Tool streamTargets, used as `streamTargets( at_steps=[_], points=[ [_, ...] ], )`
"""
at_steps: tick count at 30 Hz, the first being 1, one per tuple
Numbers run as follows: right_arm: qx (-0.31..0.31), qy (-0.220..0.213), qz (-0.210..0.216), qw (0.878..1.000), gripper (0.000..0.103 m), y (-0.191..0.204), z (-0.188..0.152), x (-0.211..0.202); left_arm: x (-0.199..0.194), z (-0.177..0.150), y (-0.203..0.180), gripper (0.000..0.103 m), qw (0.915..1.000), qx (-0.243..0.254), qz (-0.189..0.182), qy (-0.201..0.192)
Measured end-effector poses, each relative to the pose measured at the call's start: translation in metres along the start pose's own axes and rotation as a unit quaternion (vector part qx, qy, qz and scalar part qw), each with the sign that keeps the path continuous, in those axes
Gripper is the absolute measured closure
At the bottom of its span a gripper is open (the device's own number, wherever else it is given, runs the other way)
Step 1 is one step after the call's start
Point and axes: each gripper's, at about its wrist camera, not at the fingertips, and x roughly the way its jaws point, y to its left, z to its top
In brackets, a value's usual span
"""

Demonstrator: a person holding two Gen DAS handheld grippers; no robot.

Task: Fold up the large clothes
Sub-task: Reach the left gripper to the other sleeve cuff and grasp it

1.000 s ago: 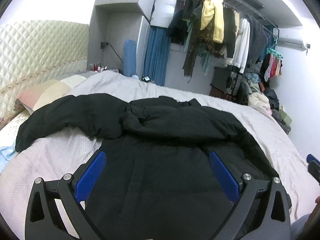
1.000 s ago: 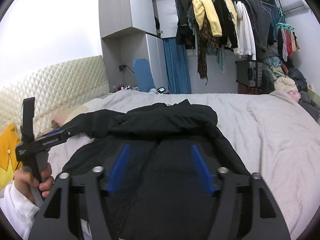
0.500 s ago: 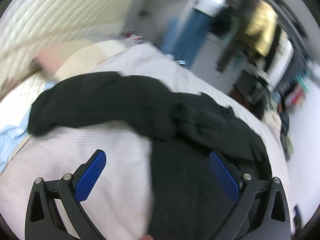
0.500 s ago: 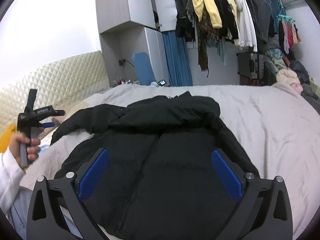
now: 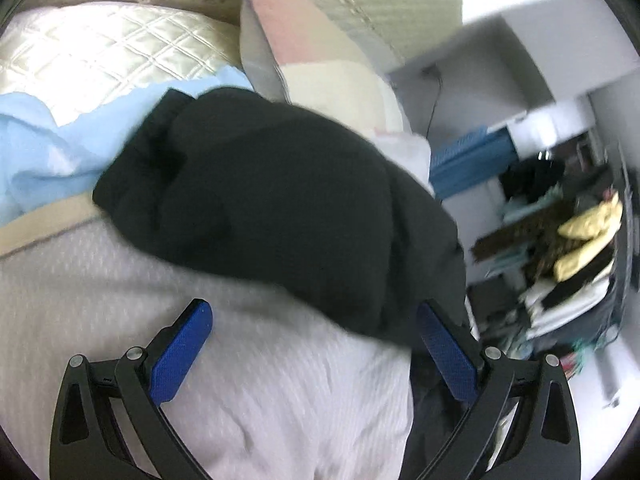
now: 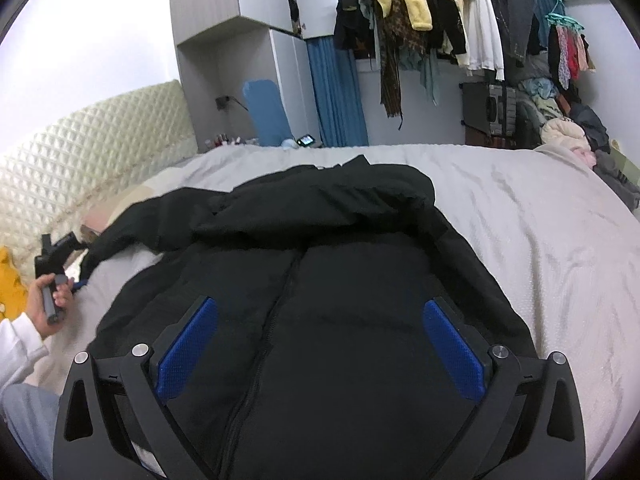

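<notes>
Left gripper (image 5: 312,356) swung from jacket body toward sleeve (image 5: 256,196) at 12 o'clock, jaws wide, empty. Right gripper (image 6: 320,348) spread apart too, hovering over jacket (image 6: 344,288) flat on bed (image 6: 552,240). Sleeve fold-in likely next; nothing grasped yet.

Bedroom Surroundings

A pale bedspread (image 6: 540,248) covers the bed. At ten o'clock in the right wrist view stands a quilted cream headboard (image 6: 80,152). A blue curtain (image 6: 336,92) hangs at twelve, with a rail of hanging clothes (image 6: 440,8) toward one o'clock. The left wrist view shows a pink pillow (image 5: 296,32) at twelve and a light blue cloth (image 5: 48,152) at nine
</notes>
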Motion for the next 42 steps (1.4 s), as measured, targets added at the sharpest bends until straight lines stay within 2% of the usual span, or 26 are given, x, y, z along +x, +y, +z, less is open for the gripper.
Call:
streamTargets(
  at_steps=[3, 9, 14, 17, 18, 19, 20, 21, 23, 26, 28, 34, 42],
  points=[
    [0.0, 0.003, -0.01, 1.0, 0.0, 0.003, 0.003, 0.009, 0.003, 0.014, 0.019, 0.001, 0.9989, -0.034, -0.023, -0.022],
    [0.004, 0.018, -0.025, 1.0, 0.0, 0.004, 0.005, 0.029, 0.036, 0.034, 0.047, 0.002, 0.9921, -0.116, -0.025, -0.04],
    [0.007, 0.033, -0.028, 0.999, 0.0, 0.003, 0.002, 0.04, 0.048, 0.043, 0.046, 0.006, 0.9874, -0.135, -0.017, -0.081],
    [0.006, 0.041, -0.031, 0.999, 0.0, 0.001, 0.001, 0.044, 0.048, 0.044, 0.039, 0.009, 0.9856, -0.141, -0.015, -0.093],
    [0.005, 0.044, -0.029, 0.999, 0.0, 0.002, 0.0, 0.045, 0.047, 0.044, 0.037, 0.011, 0.9857, -0.138, -0.01, -0.096],
    [0.003, 0.044, -0.027, 0.999, 0.0, 0.003, 0.001, 0.047, 0.048, 0.047, 0.035, 0.018, 0.9865, -0.133, -0.001, -0.095],
    [-0.003, 0.045, -0.027, 0.999, 0.0, 0.004, 0.001, 0.047, 0.045, 0.046, 0.033, 0.031, 0.9871, -0.13, 0.005, -0.093],
    [-0.008, 0.045, -0.029, 0.999, 0.0, 0.006, 0.001, 0.048, 0.043, 0.048, 0.031, 0.038, 0.9873, -0.125, 0.016, -0.097],
    [-0.018, 0.042, -0.026, 0.999, 0.0, 0.011, 0.001, 0.047, 0.032, 0.05, 0.023, 0.059, 0.9875, -0.108, 0.027, -0.111],
    [-0.027, 0.038, -0.024, 0.999, 0.0, 0.015, 0.0, 0.044, 0.016, 0.054, 0.004, 0.076, 0.9876, -0.071, 0.059, -0.127],
    [-0.031, 0.037, -0.025, 0.999, 0.0, 0.017, -0.001, 0.042, 0.008, 0.055, -0.008, 0.084, 0.9859, -0.053, 0.073, -0.141],
    [-0.04, 0.025, -0.029, 0.998, 0.0, 0.022, 0.004, 0.037, -0.021, 0.053, -0.063, 0.094, 0.9772, -0.015, 0.097, -0.188],
    [-0.035, 0.005, -0.022, 0.999, 0.0, 0.022, 0.008, 0.024, -0.061, 0.052, -0.155, 0.098, 0.9722, 0.071, 0.081, -0.208]
  ],
)
